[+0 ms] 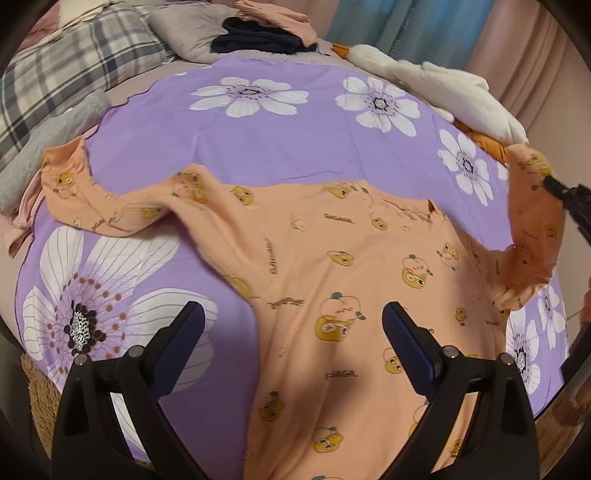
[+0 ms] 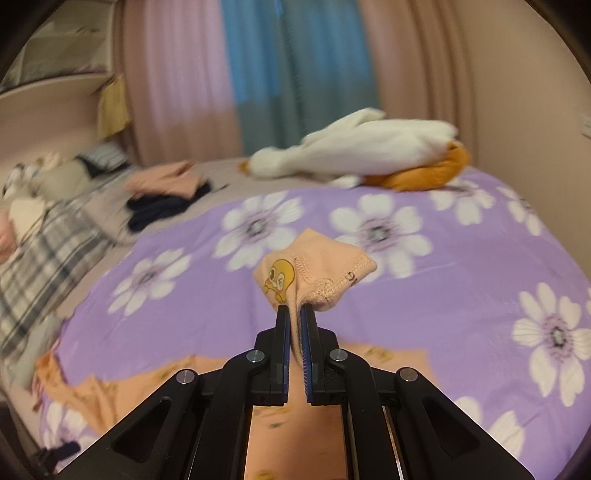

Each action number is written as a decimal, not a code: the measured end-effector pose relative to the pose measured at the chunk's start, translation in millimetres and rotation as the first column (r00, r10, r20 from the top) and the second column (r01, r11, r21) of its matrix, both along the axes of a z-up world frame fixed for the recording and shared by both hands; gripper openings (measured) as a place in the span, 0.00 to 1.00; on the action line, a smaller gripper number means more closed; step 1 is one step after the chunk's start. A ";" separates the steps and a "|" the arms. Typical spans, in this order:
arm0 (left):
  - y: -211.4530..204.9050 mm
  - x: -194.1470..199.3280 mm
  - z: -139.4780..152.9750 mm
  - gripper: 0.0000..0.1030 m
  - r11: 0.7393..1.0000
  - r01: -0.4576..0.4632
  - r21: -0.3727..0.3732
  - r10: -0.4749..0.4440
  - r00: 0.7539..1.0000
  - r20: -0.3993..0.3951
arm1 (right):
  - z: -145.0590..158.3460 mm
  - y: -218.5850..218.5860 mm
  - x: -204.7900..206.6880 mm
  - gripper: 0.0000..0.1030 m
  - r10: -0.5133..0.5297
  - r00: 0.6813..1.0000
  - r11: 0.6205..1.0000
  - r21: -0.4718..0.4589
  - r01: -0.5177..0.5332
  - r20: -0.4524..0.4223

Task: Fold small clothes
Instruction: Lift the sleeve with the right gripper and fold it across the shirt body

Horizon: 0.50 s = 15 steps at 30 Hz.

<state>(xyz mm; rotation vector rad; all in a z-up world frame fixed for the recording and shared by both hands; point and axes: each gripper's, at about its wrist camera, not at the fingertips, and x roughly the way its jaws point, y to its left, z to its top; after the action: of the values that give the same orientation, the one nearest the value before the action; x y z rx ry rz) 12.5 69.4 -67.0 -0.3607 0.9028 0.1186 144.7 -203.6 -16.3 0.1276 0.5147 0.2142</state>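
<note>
Peach top (image 1: 354, 280) with yellow cartoon prints spread flat across the centre and lower half of the left wrist view, on a purple sheet (image 1: 280, 140) with big white flowers. Left sleeve (image 1: 74, 184) stretched out toward the left edge of the frame, cuff lying on the sheet. Right sleeve (image 1: 532, 221) lifted at the right edge, raised off the sheet and pinched at its cuff.

Left gripper (image 1: 291, 325) at bottom centre of its view, jaws wide apart, holding nothing, hovering over the top's lower body; contact with the cloth not clear.

Right gripper (image 2: 295, 314) at lower centre of its own view, jaws closed almost together on the sleeve cuff (image 2: 317, 273), a fold of peach cloth trapped between the pads and the cuff poking out above the tips. Same gripper seen as a dark shape at the right edge of the left wrist view (image 1: 565, 199).

White and orange plush goose (image 2: 362, 151) lying at the upper right of the right wrist view, at the far edge of the sheet. Dark folded clothes (image 1: 258, 40) with a pink piece (image 1: 273, 14) on top at upper centre of the left wrist view. Plaid bedding (image 1: 62, 70) at upper left. Curtains (image 2: 258, 74) behind, blurred.
</note>
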 end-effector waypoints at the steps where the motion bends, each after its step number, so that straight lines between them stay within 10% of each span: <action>1: 2.5 -1.1 -1.2 0.94 1.000 -0.003 -0.014 0.003 1.000 0.002 | -2.0 9.6 1.0 0.07 0.011 1.000 1.000 -0.014 -0.011 -0.008; 15: 31.9 -9.5 -12.9 0.94 0.996 -0.050 -0.075 0.049 0.999 -0.006 | -69.2 114.9 2.4 0.07 0.169 0.959 0.977 -0.092 -0.194 -0.228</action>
<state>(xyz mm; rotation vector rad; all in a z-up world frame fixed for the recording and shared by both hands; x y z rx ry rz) 3.0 101.3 -80.0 -0.4535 0.9043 0.1312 147.1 -88.7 -85.4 -0.0089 0.7581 0.3527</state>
